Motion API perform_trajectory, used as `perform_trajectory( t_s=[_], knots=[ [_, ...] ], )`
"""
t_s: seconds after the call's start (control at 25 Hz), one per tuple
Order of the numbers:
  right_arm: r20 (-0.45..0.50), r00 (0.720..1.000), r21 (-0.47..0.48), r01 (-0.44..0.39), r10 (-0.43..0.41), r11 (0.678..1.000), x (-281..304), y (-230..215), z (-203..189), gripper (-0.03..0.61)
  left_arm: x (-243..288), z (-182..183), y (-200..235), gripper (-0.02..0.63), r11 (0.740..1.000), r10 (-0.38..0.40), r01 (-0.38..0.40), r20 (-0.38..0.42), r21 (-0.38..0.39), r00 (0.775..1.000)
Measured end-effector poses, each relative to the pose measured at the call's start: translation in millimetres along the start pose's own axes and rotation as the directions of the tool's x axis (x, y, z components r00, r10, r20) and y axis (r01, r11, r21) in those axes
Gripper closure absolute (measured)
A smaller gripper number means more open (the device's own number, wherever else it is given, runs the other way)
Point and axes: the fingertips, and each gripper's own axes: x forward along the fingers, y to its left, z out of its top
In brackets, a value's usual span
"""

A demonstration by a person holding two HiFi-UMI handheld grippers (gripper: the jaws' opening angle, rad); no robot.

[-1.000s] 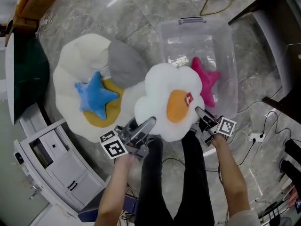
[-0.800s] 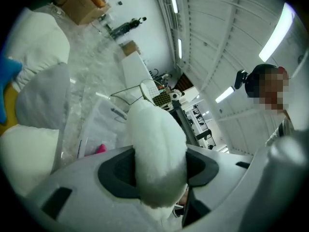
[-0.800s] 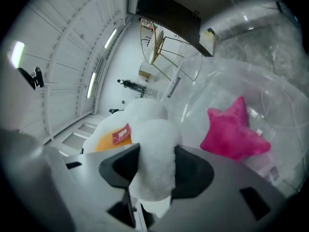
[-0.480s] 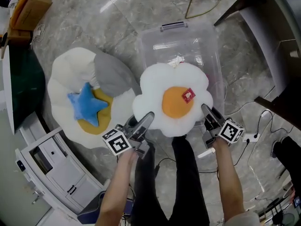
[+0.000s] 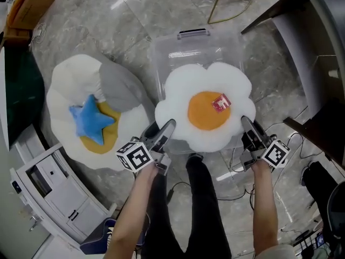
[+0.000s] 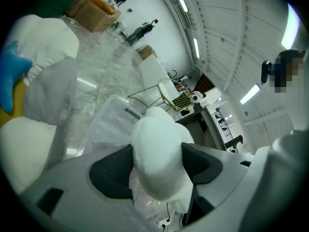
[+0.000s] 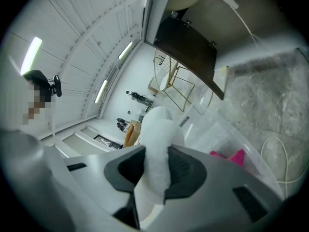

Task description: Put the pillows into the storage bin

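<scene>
A white fried-egg pillow (image 5: 205, 109) with an orange yolk hangs flat over the clear storage bin (image 5: 194, 35) and hides most of its inside. My left gripper (image 5: 164, 131) holds its near left lobe (image 6: 157, 153); the jaws have just been opening, but the pads still press the plush. My right gripper (image 5: 247, 125) pinches the near right lobe (image 7: 157, 144), its jaws having just closed further. A pink star pillow (image 7: 231, 157) lies in the bin (image 7: 212, 129). On the floor at left lie a bigger egg pillow (image 5: 64, 90), a blue star pillow (image 5: 86, 120) and a grey pillow (image 5: 116, 88).
A white cabinet (image 5: 48, 188) stands at lower left. Cables (image 5: 294, 139) run over the marble floor at right, below a dark table (image 5: 302, 31). Gold chair legs (image 5: 232, 4) stand behind the bin. A cardboard box (image 5: 27, 4) sits at the top left.
Both grippers have carried the egg pillow forward and to the right, from beside the bin to above it. It now covers the pink star pillow in the head view.
</scene>
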Motion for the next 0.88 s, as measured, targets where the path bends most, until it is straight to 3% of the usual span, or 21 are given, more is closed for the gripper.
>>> perform_trajectory(
  t_s=[0.2,0.4,0.68,0.88],
  knots=[
    [0.001,1.0,-0.074,0.011,-0.011,0.997,14,-1,26,0.484,-2,-2,19,0.331,0.991,0.13,-0.129,-0.027,0.028,0.991],
    [-0.016,1.0,-0.029,0.022,-0.023,0.999,47,-18,22,0.495,-8,-7,19,0.333,0.988,0.141,-0.136,-0.059,0.076,0.988],
    [-0.095,0.982,-0.118,0.149,-0.161,0.982,99,-51,-2,0.495,-3,-12,-1,0.333,0.983,0.112,-0.097,-0.088,0.156,0.99],
    [-0.101,0.959,-0.146,0.25,-0.266,0.957,132,-77,-18,0.495,-5,-11,-11,0.333,0.99,0.083,-0.073,-0.074,0.123,0.994]
  ],
)
